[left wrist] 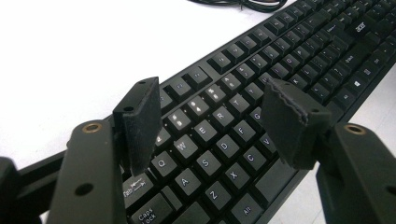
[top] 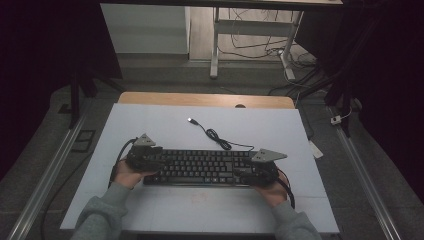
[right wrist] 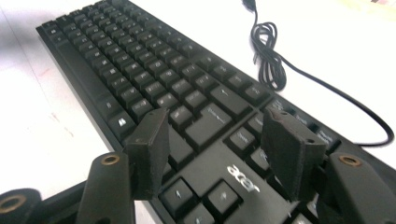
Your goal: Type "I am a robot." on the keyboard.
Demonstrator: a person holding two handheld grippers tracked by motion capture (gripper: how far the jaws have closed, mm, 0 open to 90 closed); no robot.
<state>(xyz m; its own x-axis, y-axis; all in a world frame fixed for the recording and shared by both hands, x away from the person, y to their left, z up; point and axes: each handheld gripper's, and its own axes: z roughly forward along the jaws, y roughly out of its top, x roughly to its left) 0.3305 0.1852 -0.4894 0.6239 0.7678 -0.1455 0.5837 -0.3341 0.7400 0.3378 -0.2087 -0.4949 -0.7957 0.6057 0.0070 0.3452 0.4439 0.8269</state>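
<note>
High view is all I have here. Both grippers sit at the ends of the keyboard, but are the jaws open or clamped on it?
Observer: The left gripper is open; its pads hover above the letter keys with nothing between them.
Operator: And the right one?
Observer: The right gripper is open too, above the arrow keys beside the printed brand name.
Operator: Is the cable near those jaws?
Observer: No. In the right gripper view the cable lies coiled on the white table beyond the keyboard, apart from the jaws.
</note>
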